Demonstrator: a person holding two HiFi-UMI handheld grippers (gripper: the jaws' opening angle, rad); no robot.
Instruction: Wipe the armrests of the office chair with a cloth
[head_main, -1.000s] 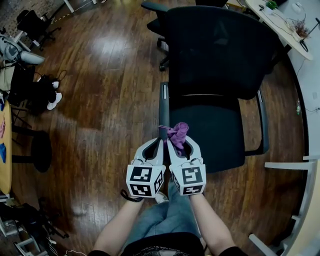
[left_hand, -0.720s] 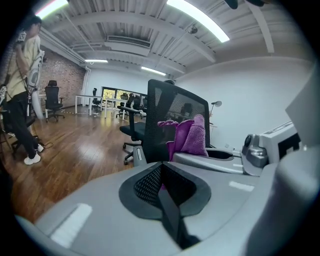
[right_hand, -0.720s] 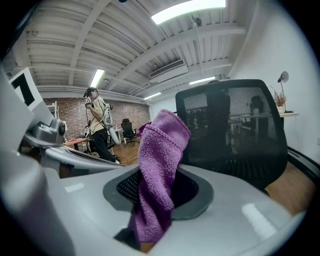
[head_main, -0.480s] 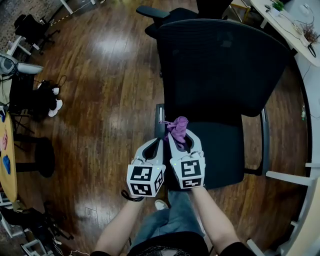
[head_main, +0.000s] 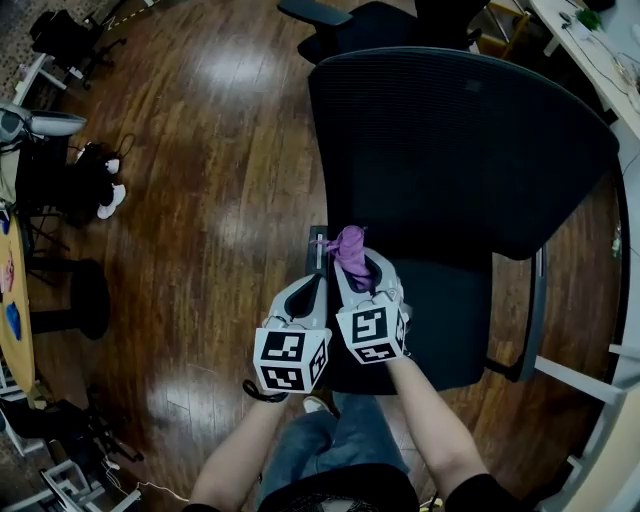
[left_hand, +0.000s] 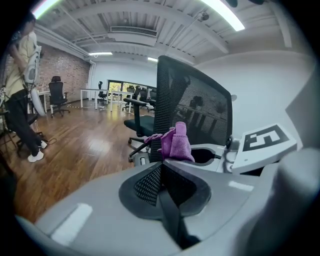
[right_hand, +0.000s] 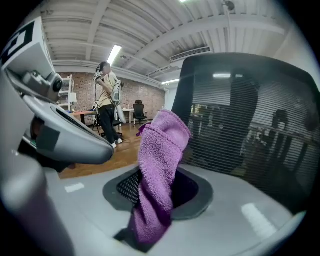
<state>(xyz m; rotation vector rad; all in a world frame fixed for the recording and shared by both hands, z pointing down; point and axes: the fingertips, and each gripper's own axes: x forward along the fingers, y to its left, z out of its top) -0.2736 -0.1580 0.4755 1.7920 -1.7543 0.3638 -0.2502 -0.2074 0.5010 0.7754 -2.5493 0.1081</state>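
The black office chair (head_main: 460, 150) stands before me, its mesh back (right_hand: 250, 130) facing me. Its left armrest (head_main: 318, 243) is just ahead of both grippers; the right armrest (head_main: 536, 300) is on the far side of the seat. My right gripper (head_main: 353, 264) is shut on a purple cloth (head_main: 350, 250), which sticks up from the jaws (right_hand: 160, 180) over the near end of the left armrest. My left gripper (head_main: 317, 282) sits close beside it, shut and holding nothing. The cloth (left_hand: 176, 142) also shows in the left gripper view.
Dark wooden floor (head_main: 200, 180) spreads to the left. A second black chair (head_main: 350, 25) stands behind this one. A person (right_hand: 107, 100) stands far off by desks. A white desk edge (head_main: 600, 60) runs along the right, and a round stool (head_main: 85, 300) is at left.
The chair now looms nearer and larger in the head view. Both grippers have edged slightly forward together, bringing the cloth over the near end of the left armrest. Grips are unchanged.
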